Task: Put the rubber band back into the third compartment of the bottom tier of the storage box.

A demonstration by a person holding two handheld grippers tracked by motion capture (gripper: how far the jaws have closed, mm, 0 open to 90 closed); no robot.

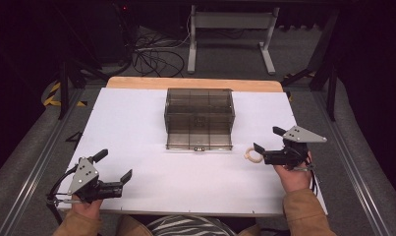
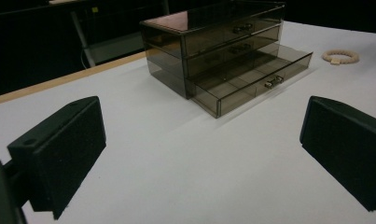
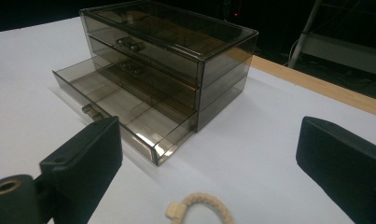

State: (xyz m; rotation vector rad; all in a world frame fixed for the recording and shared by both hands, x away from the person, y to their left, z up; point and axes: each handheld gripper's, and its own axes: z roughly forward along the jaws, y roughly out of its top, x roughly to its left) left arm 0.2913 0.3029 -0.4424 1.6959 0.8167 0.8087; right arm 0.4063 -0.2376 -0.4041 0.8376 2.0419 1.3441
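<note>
Both my claws stand released: left gripper (image 1: 114,167) near the table's (image 1: 136,118) front-left corner, right gripper (image 1: 267,142) beside the bracelet (image 1: 252,155) toward the right edge. Drawer box (image 1: 199,118) sits mid-table, bottom drawer (image 2: 251,74) open. Next step, I judge: straddle the bracelet and clench.

Drawer box (image 1: 199,118): smoky brown, see-through
Bracelet (image 1: 252,155): cream, braided
Table (image 1: 136,123): white top, pale wood far edge
Gripper jaws: black
Sleeve (image 1: 306,211): tan
Fabric at the near table edge (image 1: 190,226): black-and-white zebra stripes
</note>
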